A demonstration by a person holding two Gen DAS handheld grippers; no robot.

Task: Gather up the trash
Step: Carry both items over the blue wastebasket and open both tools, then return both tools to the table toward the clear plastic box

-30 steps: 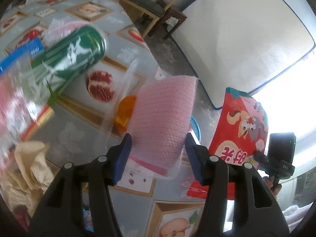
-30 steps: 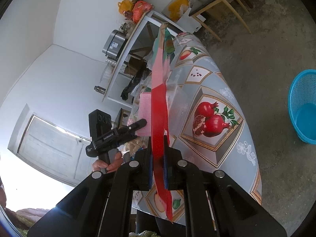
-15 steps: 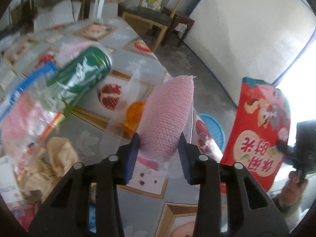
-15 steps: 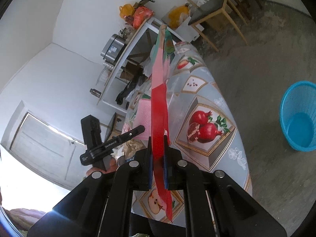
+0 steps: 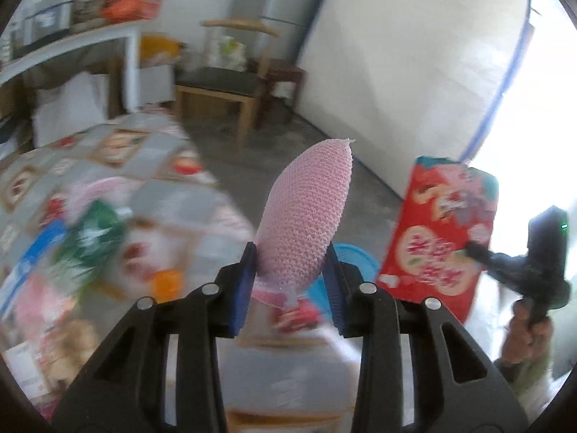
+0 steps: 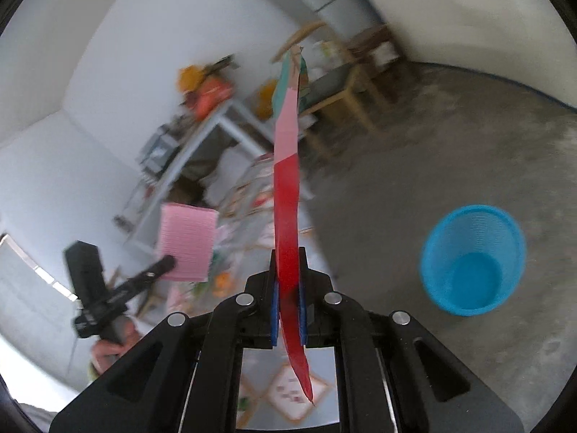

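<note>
You have lifted both loads clear of the table [image 5: 108, 166], which was filling the left wrist view a second ago and now sits low and left there, blurred. The blue bin [image 6: 472, 259] now shows whole at the right of the right wrist view, mouth open and looking empty, so the carry toward it looks under way and the drop is what remains.

Your left gripper [image 5: 290, 281] has just been closing, and its pads now press on the pink foam pad [image 5: 306, 213], which bulges upward at frame centre, dimpled and soft, with a clear wrapper edge trailing below. In the right wrist view it shows as a flat pink rectangle at left of centre.

Your right gripper [image 6: 288, 310] stays clamped on the red snack bag [image 6: 286, 195], seen edge-on as a thin strip rising up the middle, teal at its top. From the left wrist view it hangs flat at the right, printed face showing.

More litter, including a green can [image 5: 93, 234], lies on the table.
</note>
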